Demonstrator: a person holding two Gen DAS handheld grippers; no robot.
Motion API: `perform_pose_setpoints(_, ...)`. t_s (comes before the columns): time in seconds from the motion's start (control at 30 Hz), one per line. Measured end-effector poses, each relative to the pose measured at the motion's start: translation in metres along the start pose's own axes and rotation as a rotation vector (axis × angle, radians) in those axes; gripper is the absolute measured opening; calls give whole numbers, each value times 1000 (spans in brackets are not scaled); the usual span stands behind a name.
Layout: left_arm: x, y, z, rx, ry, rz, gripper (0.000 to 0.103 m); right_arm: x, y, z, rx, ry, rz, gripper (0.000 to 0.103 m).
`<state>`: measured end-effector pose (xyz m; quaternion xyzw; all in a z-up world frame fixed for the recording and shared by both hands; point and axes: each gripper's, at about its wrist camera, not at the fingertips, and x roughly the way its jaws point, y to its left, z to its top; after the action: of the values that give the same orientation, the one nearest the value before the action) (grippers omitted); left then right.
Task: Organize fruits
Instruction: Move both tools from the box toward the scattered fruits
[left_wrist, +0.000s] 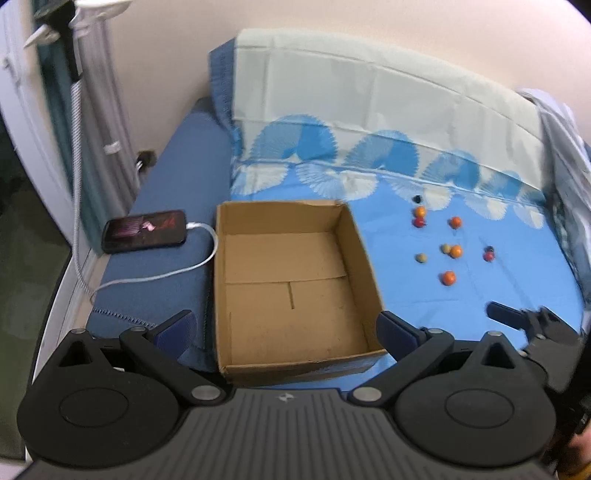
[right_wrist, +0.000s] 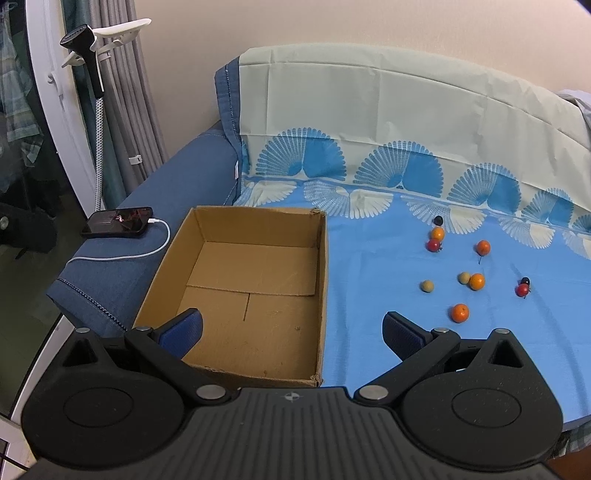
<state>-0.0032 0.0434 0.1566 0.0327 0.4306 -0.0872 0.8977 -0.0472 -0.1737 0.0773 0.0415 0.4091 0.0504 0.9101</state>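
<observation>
An open, empty cardboard box (left_wrist: 280, 218) (right_wrist: 258, 225) sits on a couch covered by a blue patterned sheet (right_wrist: 369, 295). To its right, several small fruits lie scattered on the sheet: oranges (left_wrist: 448, 277) (right_wrist: 460, 312), red ones (left_wrist: 489, 255) (right_wrist: 522, 290), beige ones (left_wrist: 420, 257) (right_wrist: 426, 286) and a dark one (left_wrist: 417, 199) (right_wrist: 438, 220). My left gripper (left_wrist: 286, 330) hangs open over the box's near edge. Just as wide open, my right gripper (right_wrist: 291, 330) hovers over the box's near right corner with nothing in it. It shows blurred at the right edge of the left wrist view (left_wrist: 524, 321).
A phone (left_wrist: 146, 230) (right_wrist: 118, 221) lies on the blue couch arm left of the box, its white charging cable (right_wrist: 147, 251) plugged in. A garment steamer stand (right_wrist: 88, 74) and curtains are at the far left. The couch back (right_wrist: 369, 110) rises behind the fruits.
</observation>
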Motion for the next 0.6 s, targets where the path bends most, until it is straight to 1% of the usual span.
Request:
perform_pose_setpoints(0.1, -7, -4, 0, 6, -23, -32, 103, 4, 0, -1, -1, 5, 4, 102)
perform_pose_setpoints(0.2, -12, -3, 1, -10, -61, -50, 103, 7, 1, 0, -1, 14, 9, 102)
perform_pose_setpoints(0.27, -13, -7, 2, 3, -78, -57, 103, 7, 3, 0, -13, 8, 6, 102)
perform_pose_setpoints(0.43, -15, -11, 2, 32, -103, -67, 103, 7, 4, 0, -19, -1, -3, 102)
perform_pose_setpoints(0.6, -10, -14, -1, 51, -101, -61, 103, 7, 5, -2, -18, -5, -3, 102)
